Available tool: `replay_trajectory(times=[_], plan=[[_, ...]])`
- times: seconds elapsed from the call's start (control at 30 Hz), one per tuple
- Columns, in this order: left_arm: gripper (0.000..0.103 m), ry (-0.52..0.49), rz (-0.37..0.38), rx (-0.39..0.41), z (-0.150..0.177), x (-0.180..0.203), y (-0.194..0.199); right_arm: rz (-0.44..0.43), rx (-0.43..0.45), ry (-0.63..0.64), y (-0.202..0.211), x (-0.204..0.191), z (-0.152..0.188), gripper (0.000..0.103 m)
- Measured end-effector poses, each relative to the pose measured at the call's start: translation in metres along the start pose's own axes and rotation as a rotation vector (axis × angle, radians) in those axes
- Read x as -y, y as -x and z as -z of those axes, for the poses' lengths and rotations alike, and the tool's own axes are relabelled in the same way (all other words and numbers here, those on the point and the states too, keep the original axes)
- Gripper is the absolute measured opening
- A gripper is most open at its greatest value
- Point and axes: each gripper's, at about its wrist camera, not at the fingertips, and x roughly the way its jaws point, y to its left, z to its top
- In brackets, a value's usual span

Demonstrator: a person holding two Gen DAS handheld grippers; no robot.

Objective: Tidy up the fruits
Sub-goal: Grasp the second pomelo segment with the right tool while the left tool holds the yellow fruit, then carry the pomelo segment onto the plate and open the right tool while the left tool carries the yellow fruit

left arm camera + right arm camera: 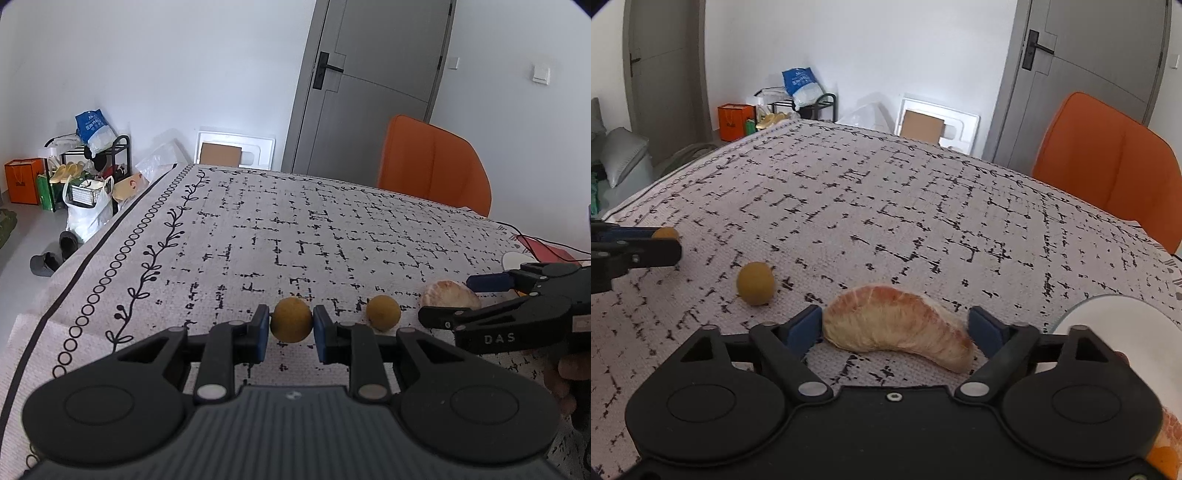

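Pinkish peeled pomelo segment [897, 325], curved, between the wide-open right tool [895, 325]

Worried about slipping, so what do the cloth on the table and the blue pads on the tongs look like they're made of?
The tablecloth looks like coarse woven fabric, matte, judging by its nubby weave. The blue pads look like rubber or soft plastic, smooth and dull; which one is unclear.
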Motion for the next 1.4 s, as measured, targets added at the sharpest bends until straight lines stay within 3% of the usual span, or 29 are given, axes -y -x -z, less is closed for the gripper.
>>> replay_trajectory(times=[0.3,0.4,0.43,0.5,0.57,0.6,0.67,0.7,0.73,1.13,1.2,1.4], plan=[[0.024,-0.002,-0.001,0.007,0.000,0.001,0.003,-0.101,0.037,0.016,0.014,-0.016,0.003,0.077],[0.024,-0.008,0.000,0.009,-0.002,0.004,0.004,-0.114,0.086,0.008,0.025,-0.014,0.000,0.040],[0.024,-0.011,-0.001,0.009,-0.002,0.005,0.004,-0.113,0.090,0.007,0.028,-0.014,-0.002,0.033],[0.024,-0.014,0.003,0.009,-0.002,0.007,0.004,-0.100,0.087,0.013,0.032,-0.013,-0.005,0.032],[0.024,-0.017,0.008,0.012,-0.002,0.010,0.006,-0.115,0.075,0.003,0.030,-0.010,-0.005,0.035],[0.024,-0.019,0.010,0.014,-0.002,0.011,0.006,-0.116,0.071,-0.006,0.028,-0.008,-0.003,0.042],[0.024,-0.022,0.012,0.013,-0.001,0.012,0.006,-0.103,0.057,-0.015,0.026,-0.006,-0.001,0.063],[0.024,-0.022,0.010,0.010,-0.001,0.013,0.006,-0.098,0.056,-0.024,0.026,-0.004,0.001,0.081],[0.024,-0.022,0.009,0.008,-0.001,0.013,0.006,-0.089,0.057,-0.034,0.025,-0.003,0.002,0.089],[0.024,-0.008,-0.005,0.002,0.000,0.006,0.003,-0.052,-0.022,-0.044,-0.001,-0.005,0.003,0.093],[0.024,-0.005,-0.006,0.001,0.001,0.005,0.002,-0.056,-0.022,-0.045,-0.001,-0.005,0.003,0.084],[0.024,-0.011,0.005,0.004,-0.001,0.010,0.002,-0.079,0.012,-0.040,0.008,-0.004,0.004,0.083]])
